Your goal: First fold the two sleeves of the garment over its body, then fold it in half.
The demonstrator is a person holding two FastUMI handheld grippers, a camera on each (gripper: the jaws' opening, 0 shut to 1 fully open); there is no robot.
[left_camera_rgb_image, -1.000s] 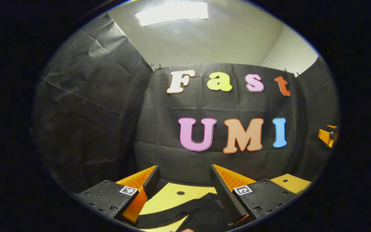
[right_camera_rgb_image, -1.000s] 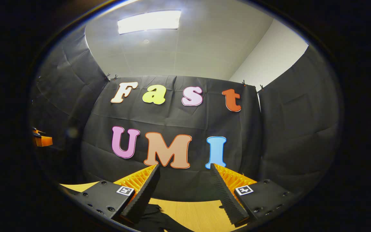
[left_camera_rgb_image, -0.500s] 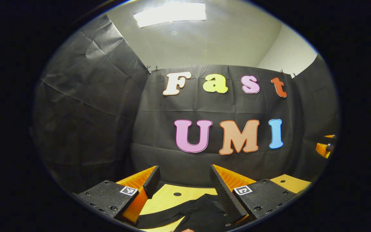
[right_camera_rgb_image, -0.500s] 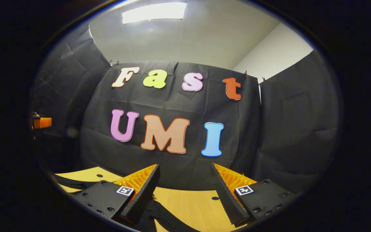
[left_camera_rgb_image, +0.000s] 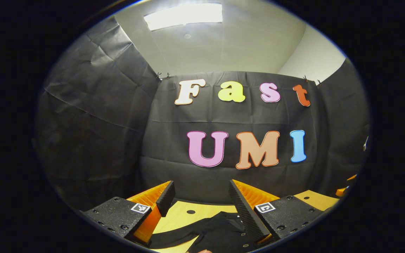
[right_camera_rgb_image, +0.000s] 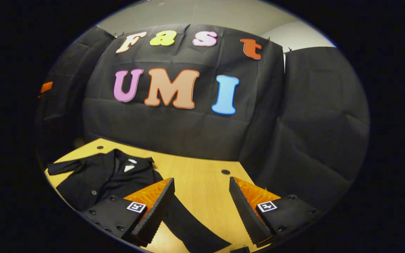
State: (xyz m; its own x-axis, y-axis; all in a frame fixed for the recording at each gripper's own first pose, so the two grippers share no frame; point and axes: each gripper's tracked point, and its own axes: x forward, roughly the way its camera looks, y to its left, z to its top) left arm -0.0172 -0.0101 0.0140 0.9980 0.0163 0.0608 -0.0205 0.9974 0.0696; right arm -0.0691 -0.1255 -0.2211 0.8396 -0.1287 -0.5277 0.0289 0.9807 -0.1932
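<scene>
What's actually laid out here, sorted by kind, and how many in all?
Garment: 1, a black shirt spread out on the table.
Table: 1, light wood.
Grippers: 2, left gripper and right gripper, both open and holding nothing.
Total: 4.

Black garment (right_camera_rgb_image: 107, 179) laid flat and face up on the wooden table (right_camera_rgb_image: 202, 182), collar at the far side, button placket visible, both sleeves spread outward unfolded, right sleeve (right_camera_rgb_image: 192, 225) extended toward the near edge
</scene>
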